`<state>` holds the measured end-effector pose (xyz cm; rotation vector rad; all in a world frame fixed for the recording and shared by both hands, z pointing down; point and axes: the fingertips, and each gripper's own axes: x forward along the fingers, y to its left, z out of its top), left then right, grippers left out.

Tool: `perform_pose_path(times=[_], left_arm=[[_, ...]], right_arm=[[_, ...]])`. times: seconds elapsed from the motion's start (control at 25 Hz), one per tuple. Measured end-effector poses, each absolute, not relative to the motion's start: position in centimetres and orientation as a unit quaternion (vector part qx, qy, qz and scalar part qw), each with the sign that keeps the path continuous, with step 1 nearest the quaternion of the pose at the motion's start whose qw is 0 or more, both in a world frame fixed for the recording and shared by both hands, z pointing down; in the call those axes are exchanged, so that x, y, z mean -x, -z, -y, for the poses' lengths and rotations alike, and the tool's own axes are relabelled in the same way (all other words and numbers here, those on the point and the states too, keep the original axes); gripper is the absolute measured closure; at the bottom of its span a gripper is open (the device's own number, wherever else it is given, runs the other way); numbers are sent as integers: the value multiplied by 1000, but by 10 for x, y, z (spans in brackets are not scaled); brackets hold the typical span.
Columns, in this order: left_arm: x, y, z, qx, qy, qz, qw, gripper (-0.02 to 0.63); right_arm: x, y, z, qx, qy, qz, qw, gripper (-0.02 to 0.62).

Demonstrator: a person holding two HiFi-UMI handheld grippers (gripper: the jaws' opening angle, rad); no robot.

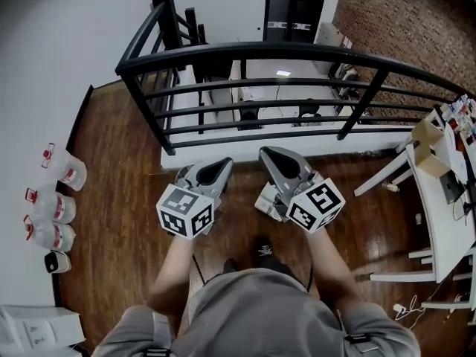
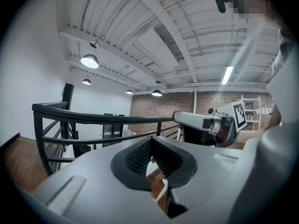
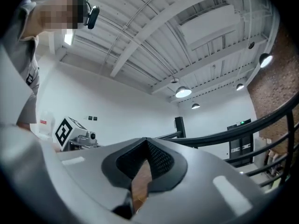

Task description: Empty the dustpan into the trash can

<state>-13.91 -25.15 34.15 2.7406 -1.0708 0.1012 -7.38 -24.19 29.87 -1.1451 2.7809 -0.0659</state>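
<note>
Head view: the person stands on a wooden floor [image 1: 119, 162] facing a black metal railing [image 1: 297, 54], with one device in each hand held side by side in front of the chest. The left hand-held gripper [image 1: 225, 162] and the right hand-held gripper [image 1: 265, 152] both point toward the railing, near each other but apart. Their marker cubes [image 1: 186, 210] [image 1: 316, 205] face the camera.

Left gripper view: the left hand-held gripper [image 2: 150, 139] has its jaws narrow, tips together, with nothing gripped. Only floor shows through the gap behind the tips. The right hand-held gripper [image 2: 180, 118] appears beyond it, in front of a brick wall [image 2: 163, 108].

Right gripper view: the right hand-held gripper [image 3: 146, 140] is likewise closed tip to tip and empty.

Neither the dustpan nor the trash can shows in any of the three views.

Three clear plastic jugs [image 1: 52, 207] stand along the white wall at the left of the head view. A white worktop [image 1: 439, 229] stands at the right.
</note>
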Motion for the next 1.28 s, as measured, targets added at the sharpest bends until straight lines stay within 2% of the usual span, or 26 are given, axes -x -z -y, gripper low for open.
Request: perform_pose_path(times=[1.28], left_arm=[[153,-342,241,-931,-27,349,104,601]], right_arm=[[80,-303,237,418,40,-906,54,595]])
